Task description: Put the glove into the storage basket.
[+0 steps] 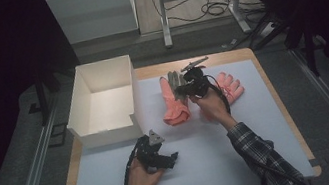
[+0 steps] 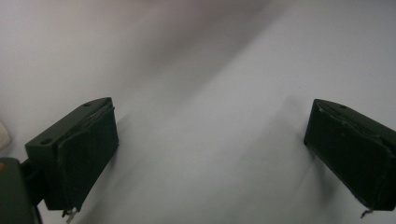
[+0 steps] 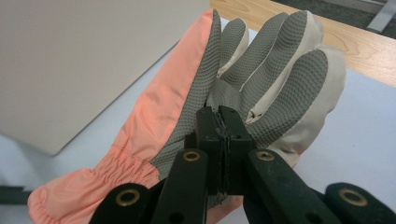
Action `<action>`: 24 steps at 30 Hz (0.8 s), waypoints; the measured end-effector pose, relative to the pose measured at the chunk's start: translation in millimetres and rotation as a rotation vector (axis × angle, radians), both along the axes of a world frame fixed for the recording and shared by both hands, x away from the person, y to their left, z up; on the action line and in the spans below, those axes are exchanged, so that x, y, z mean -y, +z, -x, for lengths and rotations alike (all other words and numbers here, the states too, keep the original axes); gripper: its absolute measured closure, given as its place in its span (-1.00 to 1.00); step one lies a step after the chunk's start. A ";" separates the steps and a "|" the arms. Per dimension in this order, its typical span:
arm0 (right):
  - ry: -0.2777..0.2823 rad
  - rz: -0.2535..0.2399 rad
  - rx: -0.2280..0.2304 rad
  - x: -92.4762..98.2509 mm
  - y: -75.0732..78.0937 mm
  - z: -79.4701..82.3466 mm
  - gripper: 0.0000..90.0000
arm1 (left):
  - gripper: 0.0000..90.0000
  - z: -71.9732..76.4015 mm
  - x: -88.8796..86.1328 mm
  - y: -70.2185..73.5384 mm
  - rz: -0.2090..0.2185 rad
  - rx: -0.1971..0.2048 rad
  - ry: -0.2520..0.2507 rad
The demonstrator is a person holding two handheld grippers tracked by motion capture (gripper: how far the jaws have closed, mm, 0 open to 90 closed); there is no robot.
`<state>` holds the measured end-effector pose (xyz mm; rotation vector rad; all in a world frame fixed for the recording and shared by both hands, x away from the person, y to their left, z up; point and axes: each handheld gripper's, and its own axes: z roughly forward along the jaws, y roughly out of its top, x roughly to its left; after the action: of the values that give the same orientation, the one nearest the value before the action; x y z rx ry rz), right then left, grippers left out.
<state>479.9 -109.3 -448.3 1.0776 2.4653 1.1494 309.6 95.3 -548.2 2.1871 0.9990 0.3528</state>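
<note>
Near the front edge of the tabletop [image 1: 263, 147], left of its middle, the person's left hand [image 1: 139, 178] rests low with the left hand-held gripper [image 1: 171, 158] lying level just over the white surface, pointing toward the right edge; the left gripper view shows its jaws spread wide with bare surface between them. Farther in, the right forearm in a plaid sleeve [image 1: 258, 150] slants up from the front right corner toward the middle, wrist raised. The right hand-held gripper [image 3: 220, 122] has its jaws pressed together, pinching the grey palm fabric of the orange glove [image 3: 187, 93] at the base of its fingers. That glove lies at the middle of the tabletop toward the far edge. A second glove [image 1: 232, 83] lies just right of the hand. The open white box [image 1: 103, 100] stands at the far left corner, close beside the pinched glove.
</note>
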 end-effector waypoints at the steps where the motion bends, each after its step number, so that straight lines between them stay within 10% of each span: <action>1: 0.007 -0.006 0.001 1.2 1.7 2.4 0.95 | -0.93 -0.1 -0.1 0.1 -0.002 0.001 -0.001; 24: 0.102 -0.064 -0.006 48.3 10.7 80.6 0.96 | -0.93 -0.2 -0.2 0.2 -0.003 0.002 -0.002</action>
<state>399.4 -157.7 -437.6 0.9835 2.5299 1.2648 309.8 95.5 -548.0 2.1899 0.9961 0.3556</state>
